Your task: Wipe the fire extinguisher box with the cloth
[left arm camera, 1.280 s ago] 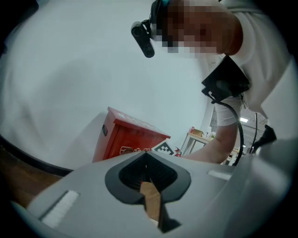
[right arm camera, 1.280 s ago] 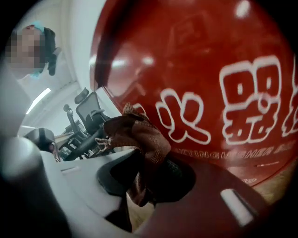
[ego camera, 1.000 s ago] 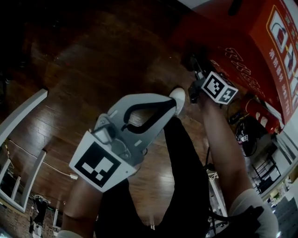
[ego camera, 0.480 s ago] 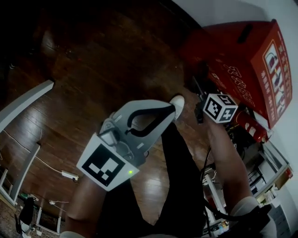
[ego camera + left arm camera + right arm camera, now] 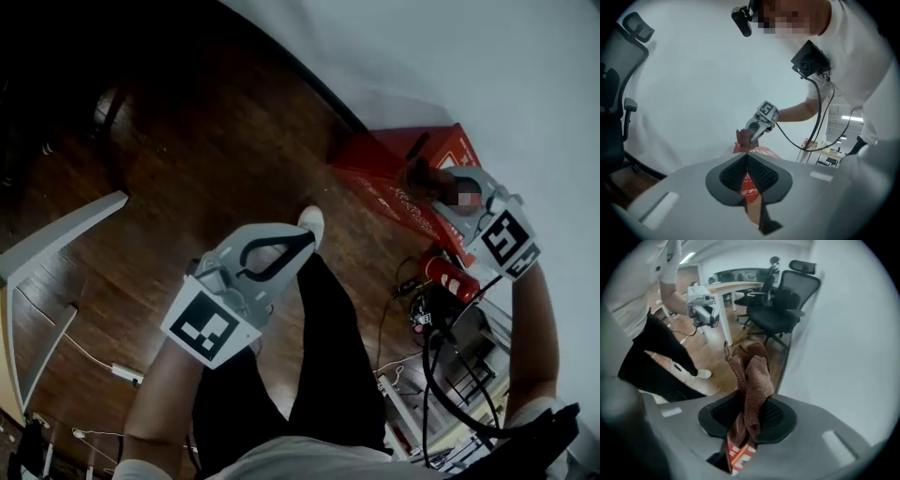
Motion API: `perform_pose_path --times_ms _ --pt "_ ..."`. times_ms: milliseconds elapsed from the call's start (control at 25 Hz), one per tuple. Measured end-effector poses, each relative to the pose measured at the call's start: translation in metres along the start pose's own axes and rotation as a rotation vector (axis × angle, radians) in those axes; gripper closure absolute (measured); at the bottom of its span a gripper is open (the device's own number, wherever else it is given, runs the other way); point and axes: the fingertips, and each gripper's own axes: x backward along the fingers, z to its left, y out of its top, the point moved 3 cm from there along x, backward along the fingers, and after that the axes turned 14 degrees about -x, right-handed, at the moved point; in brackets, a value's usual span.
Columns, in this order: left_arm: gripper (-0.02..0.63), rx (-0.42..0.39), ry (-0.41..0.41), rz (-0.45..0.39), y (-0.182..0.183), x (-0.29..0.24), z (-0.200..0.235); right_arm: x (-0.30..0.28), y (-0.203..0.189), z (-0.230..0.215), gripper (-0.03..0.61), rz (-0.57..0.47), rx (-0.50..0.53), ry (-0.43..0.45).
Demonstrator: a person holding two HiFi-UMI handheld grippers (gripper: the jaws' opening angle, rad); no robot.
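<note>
Right tongs [image 5: 750, 414] are clamped on the brown cloth [image 5: 754, 373], which bunches out past the tips. Left tongs [image 5: 749, 177] are closed on nothing and held well back from the fire extinguisher box [image 5: 380, 173], pointing at it. The cloth is at the box's top; I can't confirm contact. My read: the grab is done and wiping has barely begun, if at all. The top, front and sides are all left to do.
</note>
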Motion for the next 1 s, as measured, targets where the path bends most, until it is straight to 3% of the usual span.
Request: perform_pose_path --times_ms 160,320,440,640,800,1000 --pt "0.614 0.003 0.073 -0.005 0.009 -0.006 0.037 -0.025 0.012 -0.061 0.482 0.216 0.165 0.181" --pt "0.614 0.065 0.167 -0.014 0.003 -0.027 0.076 -0.083 -0.022 -0.098 0.482 0.552 0.305 0.358" --pt "0.614 0.13 0.224 -0.017 -0.012 -0.042 0.104 -0.137 -0.042 -0.113 0.482 0.715 0.406 0.457" --pt "0.614 0.174 0.25 0.013 -0.029 -0.058 0.122 -0.215 -0.072 -0.118 0.482 0.889 0.408 0.53" --pt "0.614 0.264 0.327 -0.013 -0.045 -0.05 0.137 -0.285 -0.101 -0.113 0.482 0.985 0.403 0.573" --pt "0.614 0.286 0.392 -0.014 -0.065 -0.051 0.153 -0.356 -0.136 -0.11 0.482 1.039 0.428 0.549"
